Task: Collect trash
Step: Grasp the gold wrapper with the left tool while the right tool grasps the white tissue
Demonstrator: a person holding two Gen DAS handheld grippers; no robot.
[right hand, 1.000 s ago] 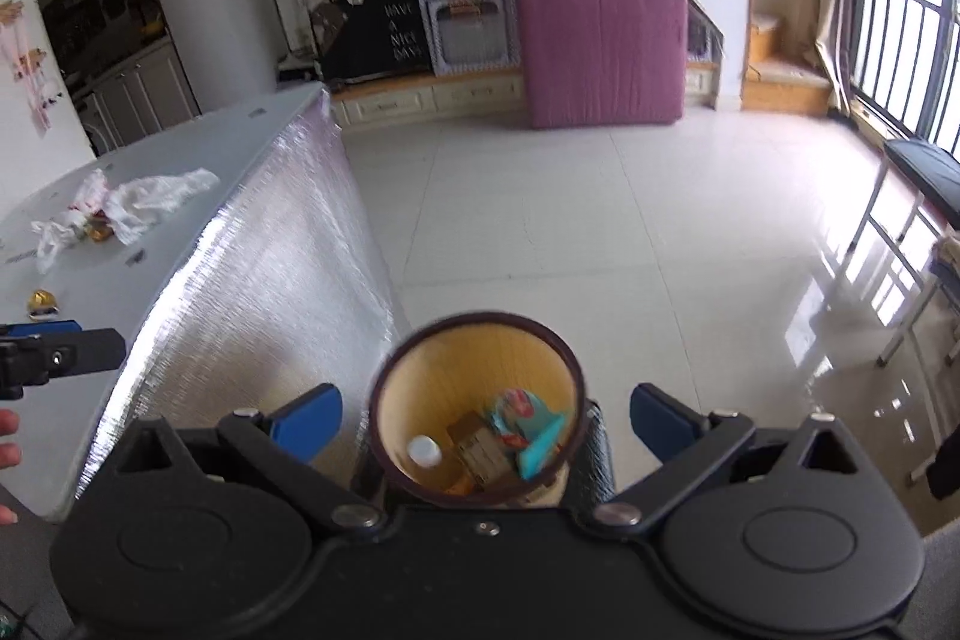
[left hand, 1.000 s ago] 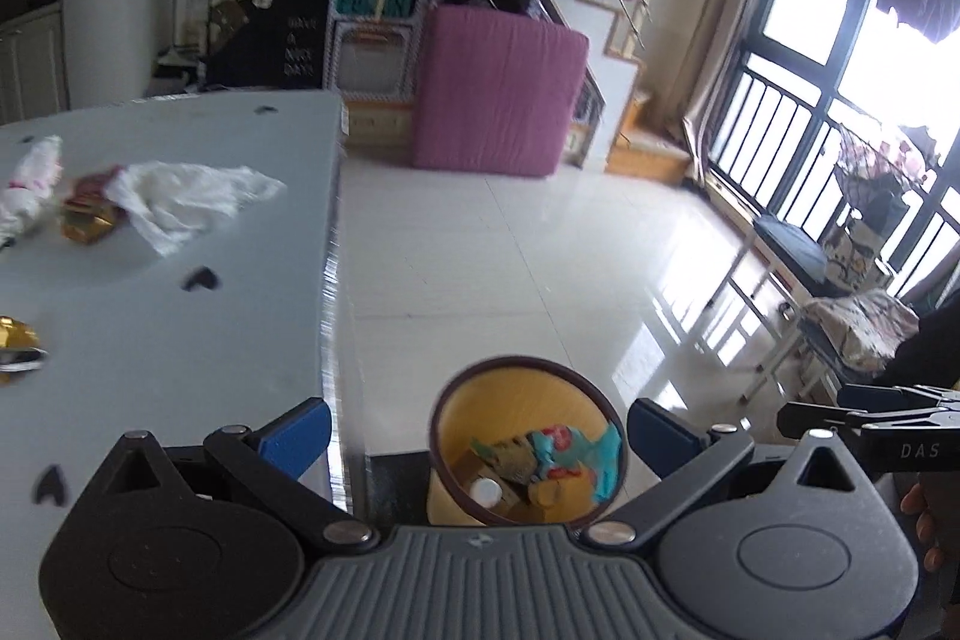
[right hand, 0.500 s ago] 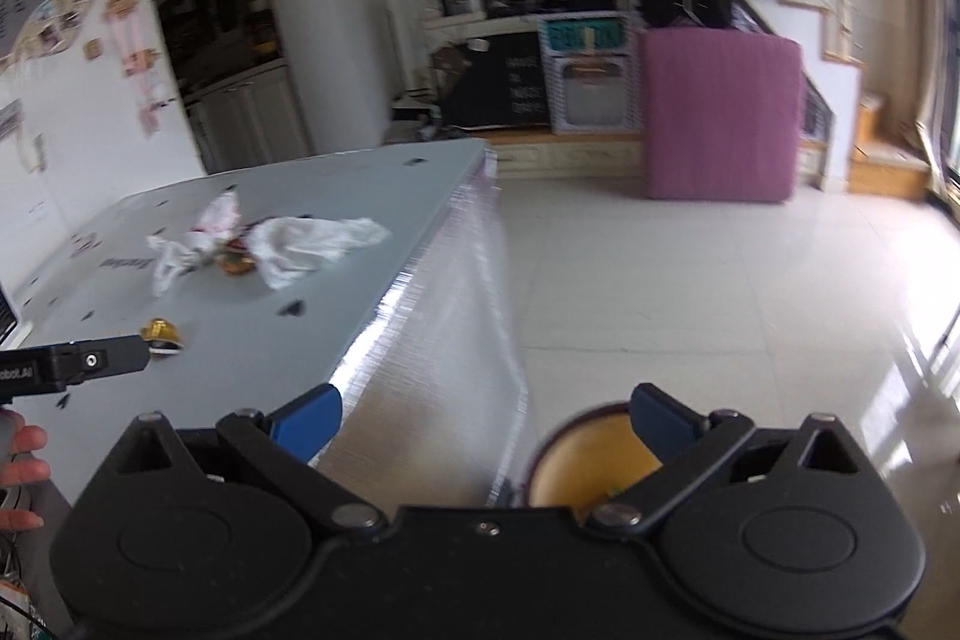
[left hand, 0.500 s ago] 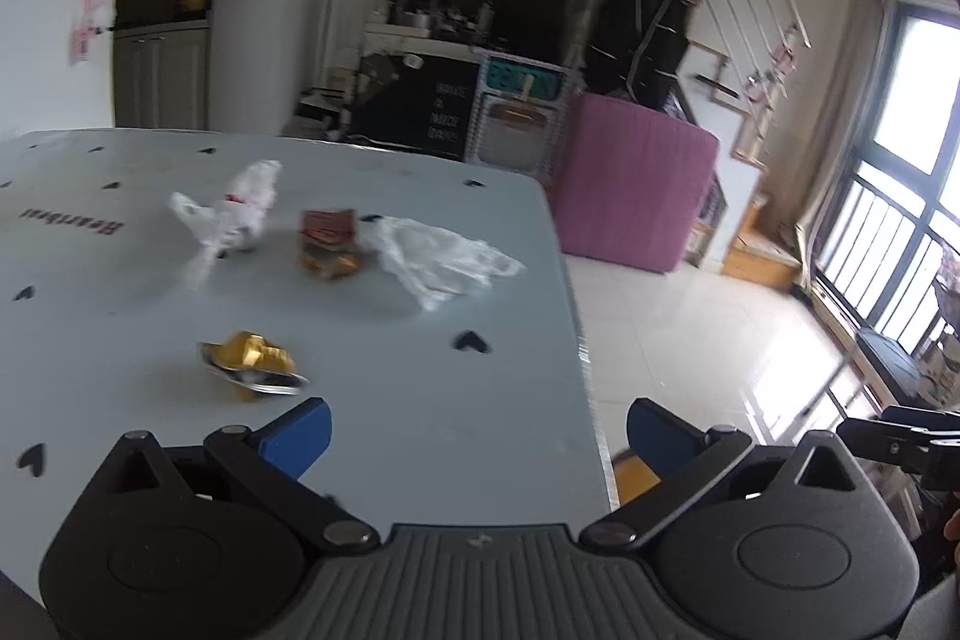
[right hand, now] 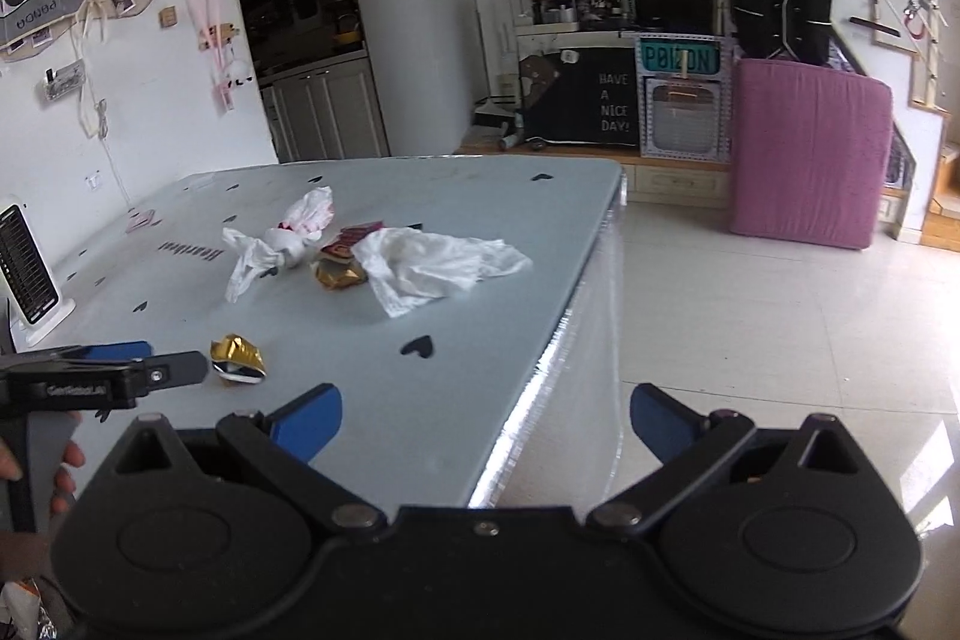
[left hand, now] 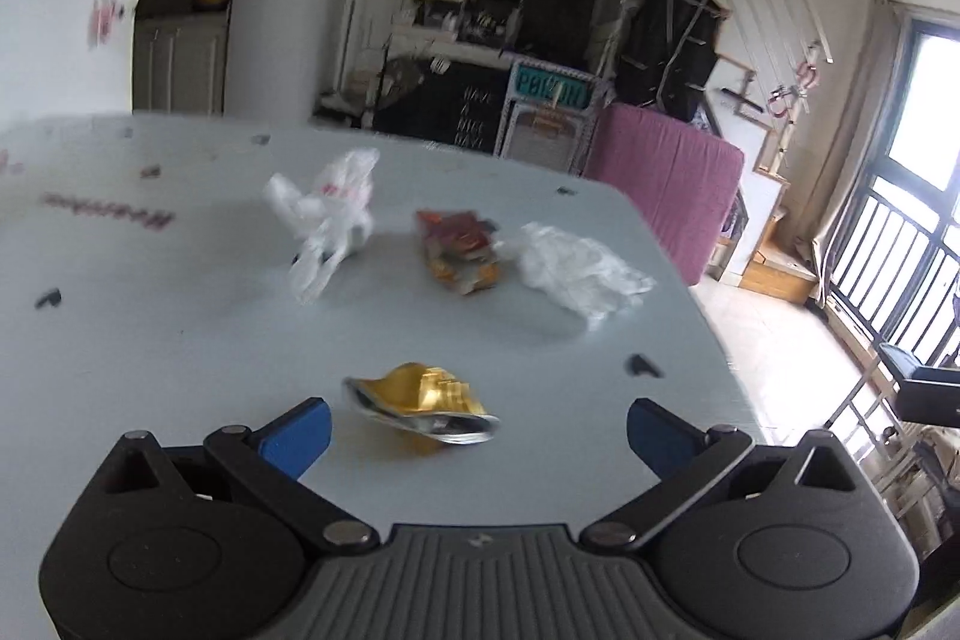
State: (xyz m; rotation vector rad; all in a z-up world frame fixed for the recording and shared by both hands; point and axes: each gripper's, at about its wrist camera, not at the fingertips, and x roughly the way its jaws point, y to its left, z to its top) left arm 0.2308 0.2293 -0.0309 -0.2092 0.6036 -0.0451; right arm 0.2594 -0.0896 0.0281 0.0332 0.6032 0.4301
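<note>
Trash lies on the pale grey table (left hand: 150,340) (right hand: 456,352). A crushed gold foil wrapper (left hand: 420,403) (right hand: 238,360) sits just ahead of my open left gripper (left hand: 477,430), between its fingers' line and untouched. Farther back lie a knotted white plastic bag (left hand: 327,220) (right hand: 282,238), a red-gold snack wrapper (left hand: 459,250) (right hand: 343,259) and a crumpled white sheet (left hand: 579,274) (right hand: 432,265). My right gripper (right hand: 486,415) is open and empty over the table's right edge. The left gripper (right hand: 102,379) shows at the left of the right wrist view. The bin is out of sight.
A small black-and-white device (right hand: 27,274) stands at the table's far left. The table's shiny side edge (right hand: 576,316) drops to a tiled floor (right hand: 750,316). A pink mattress (right hand: 810,154) leans by the stairs. A hand (right hand: 60,466) holds the left tool.
Both grippers have swung up and left from above the bin to face the table. The left one has closed in on the gold wrapper. Both stay open and empty.
</note>
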